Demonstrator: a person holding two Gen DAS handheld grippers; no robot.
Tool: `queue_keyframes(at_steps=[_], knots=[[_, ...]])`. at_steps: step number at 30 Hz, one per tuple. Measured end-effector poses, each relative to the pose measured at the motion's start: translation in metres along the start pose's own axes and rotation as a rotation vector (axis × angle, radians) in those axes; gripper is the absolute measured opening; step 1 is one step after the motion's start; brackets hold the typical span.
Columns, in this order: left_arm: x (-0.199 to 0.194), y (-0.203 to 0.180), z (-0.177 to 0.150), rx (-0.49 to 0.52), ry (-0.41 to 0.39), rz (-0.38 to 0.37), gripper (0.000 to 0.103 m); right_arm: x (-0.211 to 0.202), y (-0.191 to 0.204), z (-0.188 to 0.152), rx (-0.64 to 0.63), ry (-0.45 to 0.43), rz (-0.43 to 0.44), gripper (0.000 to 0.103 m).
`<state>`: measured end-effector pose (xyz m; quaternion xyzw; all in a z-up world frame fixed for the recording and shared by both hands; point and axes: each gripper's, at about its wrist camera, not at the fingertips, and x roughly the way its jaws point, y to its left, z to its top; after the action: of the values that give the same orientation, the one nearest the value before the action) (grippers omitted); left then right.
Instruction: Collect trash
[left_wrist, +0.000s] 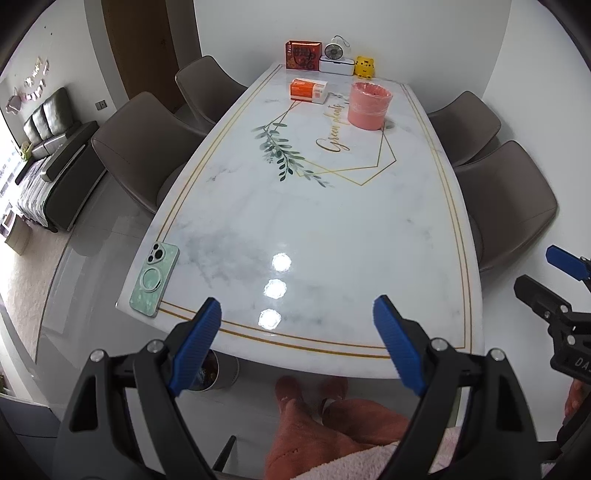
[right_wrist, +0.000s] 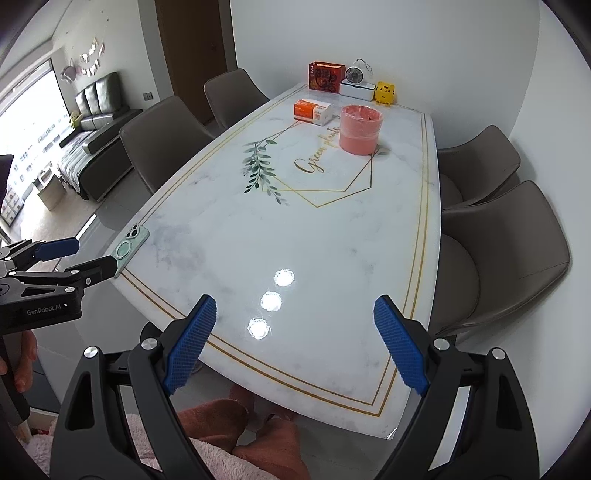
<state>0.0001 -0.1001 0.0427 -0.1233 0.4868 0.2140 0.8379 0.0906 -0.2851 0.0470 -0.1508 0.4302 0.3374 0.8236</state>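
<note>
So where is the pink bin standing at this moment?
In both wrist views the pink bin stands upright at the far end of the table, toward its right side, just right of the orange and white box.

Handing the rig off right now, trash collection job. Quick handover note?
Left gripper: open, nothing between the fingers, over the near table edge.
Right gripper: open, empty, alongside it.
Pink lined bin stands at the far end of the table, beside the orange tissue pack.
Phone lies face down on the near left corner: not trash.
Another bin sits on the floor under the near edge.
Done: no loose trash visible on the tabletop.
Left: nothing obvious; bin contents can't be seen.
</note>
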Motion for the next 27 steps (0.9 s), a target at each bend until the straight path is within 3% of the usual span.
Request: queue_keyframes(at_steps=[10, 27], knots=[[-0.005, 0.000, 0.012, 0.020, -0.025, -0.040, 0.084, -0.009, -0.005, 0.002, 0.049, -0.028, -0.030, 0.084], [-0.004, 0.011, 0.012, 0.036, -0.023, -0.043, 0.084, -0.008, 0.003, 0.005, 0.062, -0.029, -0.038, 0.084]])
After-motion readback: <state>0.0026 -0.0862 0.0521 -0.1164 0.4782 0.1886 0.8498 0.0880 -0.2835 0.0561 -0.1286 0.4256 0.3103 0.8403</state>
